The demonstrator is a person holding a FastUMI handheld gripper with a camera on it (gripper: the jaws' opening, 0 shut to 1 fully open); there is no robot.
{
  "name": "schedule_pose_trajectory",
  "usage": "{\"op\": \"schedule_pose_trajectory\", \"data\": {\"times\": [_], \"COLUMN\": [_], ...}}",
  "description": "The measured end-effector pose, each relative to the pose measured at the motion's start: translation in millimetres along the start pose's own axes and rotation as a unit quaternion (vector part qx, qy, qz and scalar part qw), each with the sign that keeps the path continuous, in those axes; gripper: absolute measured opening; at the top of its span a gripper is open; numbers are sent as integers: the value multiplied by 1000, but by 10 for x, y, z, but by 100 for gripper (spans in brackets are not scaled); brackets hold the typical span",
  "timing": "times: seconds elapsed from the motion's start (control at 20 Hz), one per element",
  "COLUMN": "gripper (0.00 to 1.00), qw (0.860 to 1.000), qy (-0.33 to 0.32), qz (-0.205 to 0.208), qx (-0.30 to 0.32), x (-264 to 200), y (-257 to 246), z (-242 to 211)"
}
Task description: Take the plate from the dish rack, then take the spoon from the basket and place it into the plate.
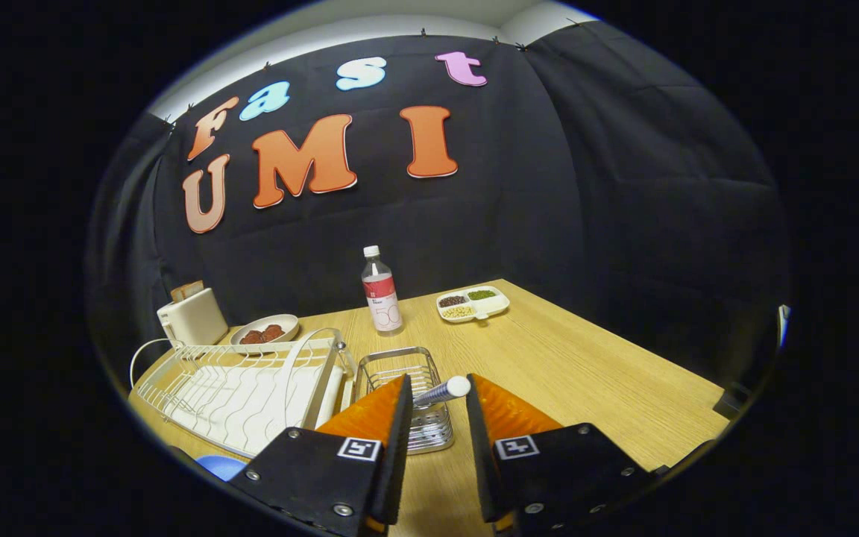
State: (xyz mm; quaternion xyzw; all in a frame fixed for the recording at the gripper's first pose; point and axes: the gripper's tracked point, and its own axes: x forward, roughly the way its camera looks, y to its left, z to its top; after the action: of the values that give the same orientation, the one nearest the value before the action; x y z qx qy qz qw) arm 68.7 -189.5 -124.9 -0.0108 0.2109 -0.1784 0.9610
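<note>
The spoon (441, 391) is lying slantwise in the wire basket (407, 391), its pale handle end poking up above the rim and sitting right between the two fingertips of the gripper (437, 395). The jaws are standing apart, one on each side of the handle; whether either pad is already touching it, I cannot tell, and nothing is being squeezed yet.

The dish rack (243, 384) is sitting just beside the basket and looks bare of crockery. A blue rim (221, 466) is peeking out near the edge of the surface (586, 373), under the left finger; it may be the plate, but too little is showing to say.

The risks, as I judge them: the handle is thin and rounded, so jaws closing off-centre could pinch only its tip and let the spoon swivel or slip back. The bowl end is lying down inside the wires, so lifting at an angle could snag it and drag the light basket along. If that blue rim is the plate, the carry is heading close under the gripper, where aiming will be hard.
</note>
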Motion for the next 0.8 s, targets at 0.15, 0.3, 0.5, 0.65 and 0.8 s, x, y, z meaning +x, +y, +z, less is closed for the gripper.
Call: {"op": "schedule_pose_trajectory", "data": {"times": [0.15, 0.3, 0.5, 0.65, 0.8], "gripper": [24, 10, 8, 8, 9], "qw": [999, 999, 998, 999, 998], "qy": [2, -1, -11, -23, -41], "qz": [24, 23, 29, 31, 42], "qx": [27, 39, 48, 36, 27], "x": [-61, -43, -96, -245, -476], "y": [131, 150, 205, 232, 282], "z": [21, 55, 229, 368, 575]}}
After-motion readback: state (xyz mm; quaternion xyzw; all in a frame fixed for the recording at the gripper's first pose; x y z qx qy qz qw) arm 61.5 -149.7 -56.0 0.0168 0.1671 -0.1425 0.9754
